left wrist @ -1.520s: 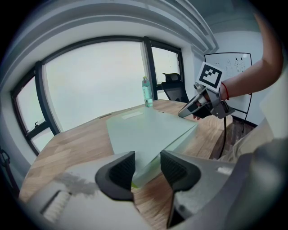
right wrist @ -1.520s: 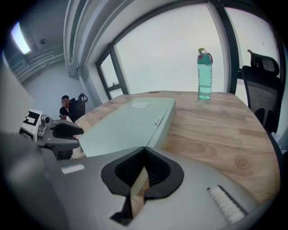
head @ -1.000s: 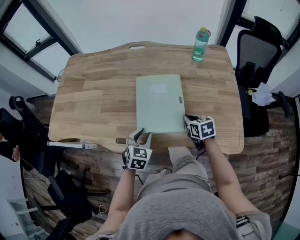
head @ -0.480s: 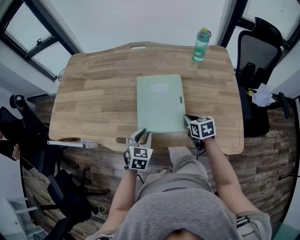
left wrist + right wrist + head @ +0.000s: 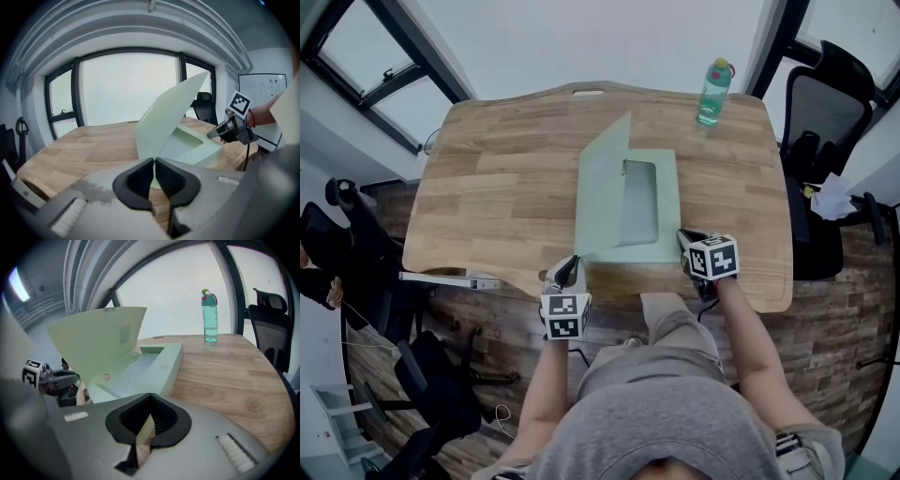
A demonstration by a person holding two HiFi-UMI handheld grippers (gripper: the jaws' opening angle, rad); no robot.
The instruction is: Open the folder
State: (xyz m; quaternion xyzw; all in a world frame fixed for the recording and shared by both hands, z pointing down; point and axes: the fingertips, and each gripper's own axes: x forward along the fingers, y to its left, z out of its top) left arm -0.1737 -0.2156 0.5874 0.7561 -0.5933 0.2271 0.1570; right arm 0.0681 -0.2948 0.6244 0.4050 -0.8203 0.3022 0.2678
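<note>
A pale green box folder [image 5: 661, 202] lies mid-table with its cover [image 5: 602, 187] swung up and standing tilted over its left side. My left gripper [image 5: 572, 265] is at the folder's near left corner. In the left gripper view its jaws [image 5: 153, 161] are closing, with the cover's [image 5: 168, 117] thin corner pinched between the pads. My right gripper [image 5: 684, 239] is at the near right corner. In the right gripper view it [image 5: 150, 397] is shut on a green edge of the folder base [image 5: 164, 364], and the raised cover [image 5: 98, 341] stands beyond on the left.
A green water bottle [image 5: 713, 94] stands at the wooden table's [image 5: 487, 206] far right corner. A black office chair [image 5: 825, 103] is right of the table. The person's lap is against the near edge.
The cover lay flat on the folder before; now it stands lifted, showing the inside. My left gripper drew back and left with the corner. The right gripper kept still.
</note>
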